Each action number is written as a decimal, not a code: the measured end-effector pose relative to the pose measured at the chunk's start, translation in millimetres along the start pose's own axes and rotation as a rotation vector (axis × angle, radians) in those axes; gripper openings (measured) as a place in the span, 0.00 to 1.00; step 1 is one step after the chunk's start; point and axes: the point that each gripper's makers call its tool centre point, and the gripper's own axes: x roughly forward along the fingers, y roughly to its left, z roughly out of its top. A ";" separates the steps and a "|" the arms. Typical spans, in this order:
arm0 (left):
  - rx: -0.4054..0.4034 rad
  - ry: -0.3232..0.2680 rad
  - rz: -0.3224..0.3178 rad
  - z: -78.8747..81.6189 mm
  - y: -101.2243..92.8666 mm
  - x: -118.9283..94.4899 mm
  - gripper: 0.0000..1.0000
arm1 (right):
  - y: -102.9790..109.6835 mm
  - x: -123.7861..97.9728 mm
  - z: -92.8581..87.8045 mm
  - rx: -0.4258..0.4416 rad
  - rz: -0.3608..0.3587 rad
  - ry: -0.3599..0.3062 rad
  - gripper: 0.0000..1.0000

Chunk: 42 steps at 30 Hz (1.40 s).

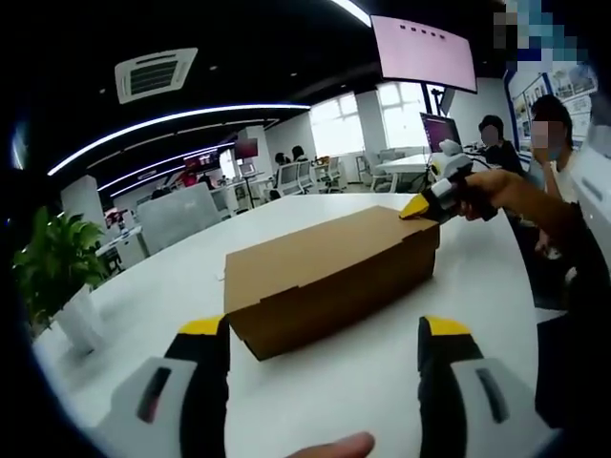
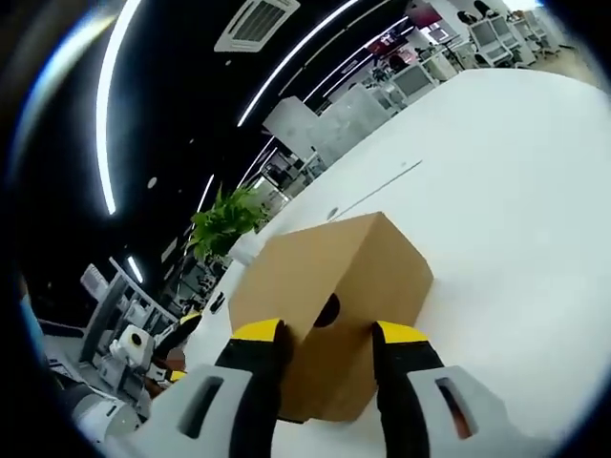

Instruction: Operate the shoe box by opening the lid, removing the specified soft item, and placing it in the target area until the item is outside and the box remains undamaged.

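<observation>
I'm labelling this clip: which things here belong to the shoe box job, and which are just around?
Job:
- shoe box, lid shut
- left gripper, open, short of the box
- right gripper, fingers at the box's end
- white table

Just around:
- potted plant
- wall screen
- office desks

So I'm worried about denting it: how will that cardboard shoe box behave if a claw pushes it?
The shoe box looks like thin cardboard, so probably light and dentable. Lying flat on the smooth white table, it would likely slide, not tip.
</observation>
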 end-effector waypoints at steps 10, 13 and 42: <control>-0.024 -0.018 -0.015 5.2 -2.4 1.7 0.83 | -4.4 -0.4 -0.3 0.132 0.034 0.058 0.32; -0.023 -0.024 -0.019 7.5 -3.7 2.6 0.83 | -4.2 0.7 0.2 0.139 0.036 0.072 0.32; -0.208 -0.062 -0.125 13.7 12.3 -10.8 0.82 | -6.4 -1.3 2.0 0.196 0.058 0.158 0.29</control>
